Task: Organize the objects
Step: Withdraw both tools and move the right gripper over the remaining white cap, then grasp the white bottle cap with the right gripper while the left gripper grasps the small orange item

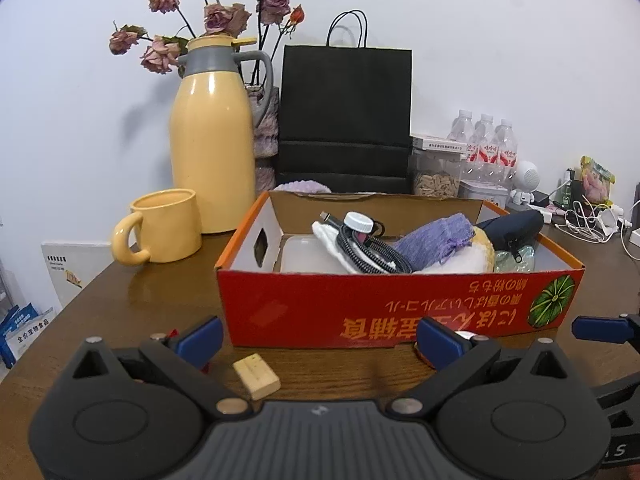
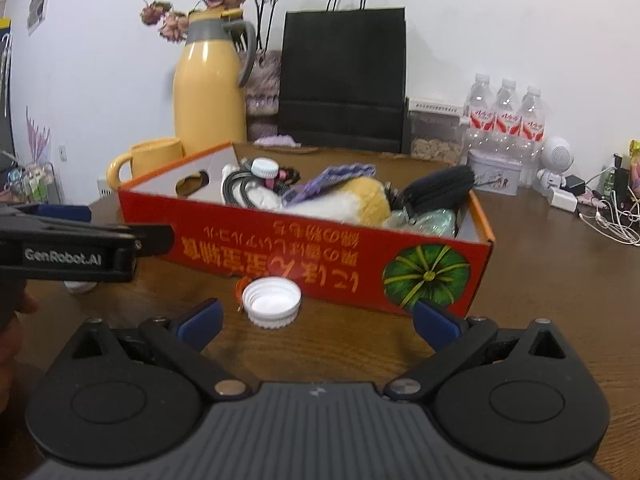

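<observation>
A red cardboard box (image 1: 360, 304) (image 2: 320, 248) stands on the brown wooden table (image 1: 160, 292). It holds a coiled black cable (image 1: 360, 252), a white-capped bottle (image 1: 359, 222), a purple pouch (image 1: 432, 238), a black pouch (image 1: 516, 226) and a yellow-white plush (image 2: 360, 200). In front of the box a small wooden block (image 1: 256, 376) lies between the fingers of my open left gripper (image 1: 320, 340). A white bottle cap (image 2: 272, 300) lies upside down just ahead of my open right gripper (image 2: 318, 320). Neither gripper holds anything.
Behind the box stand a yellow mug (image 1: 160, 228), a yellow thermos jug (image 1: 212, 136), dried roses (image 1: 216, 16) and a black paper bag (image 1: 346, 112). Water bottles (image 2: 506, 120), a tin (image 2: 496, 176), a small white robot figure (image 2: 554, 168) and tangled chargers (image 2: 608, 216) crowd the back right.
</observation>
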